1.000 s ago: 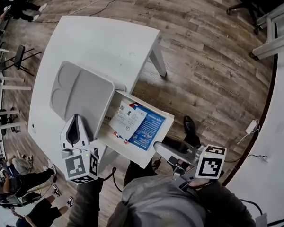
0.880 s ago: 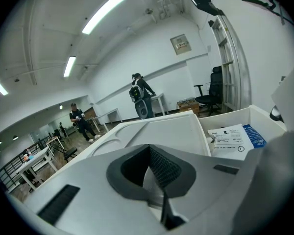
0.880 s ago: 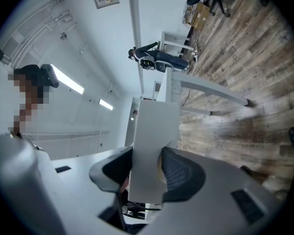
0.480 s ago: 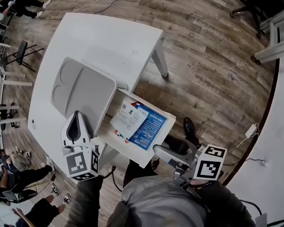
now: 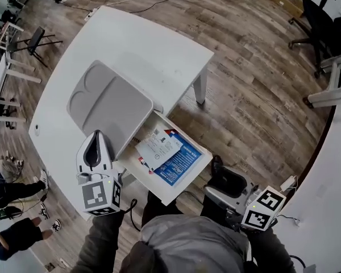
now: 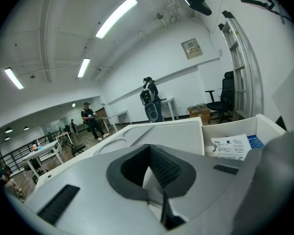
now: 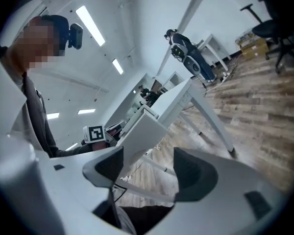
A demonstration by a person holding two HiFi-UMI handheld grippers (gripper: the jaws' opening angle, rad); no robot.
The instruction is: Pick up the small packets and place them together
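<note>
Status: white packet [image 5: 158,147] lies overlapping blue packet [image 5: 182,159] in the open white box [image 5: 188,181], so the grouping looks done; left gripper [image 5: 95,138], at the box's 9 o'clock, has its jaws together and empty; right gripper [image 5: 219,185], at 4 o'clock, has its jaws opening with nothing between them.

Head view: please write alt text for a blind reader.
A white box at the table's near edge holds white and blue packets, beside a grey tray. The left gripper hovers by the tray; the right gripper, empty jaws opening, hangs off the table.
</note>
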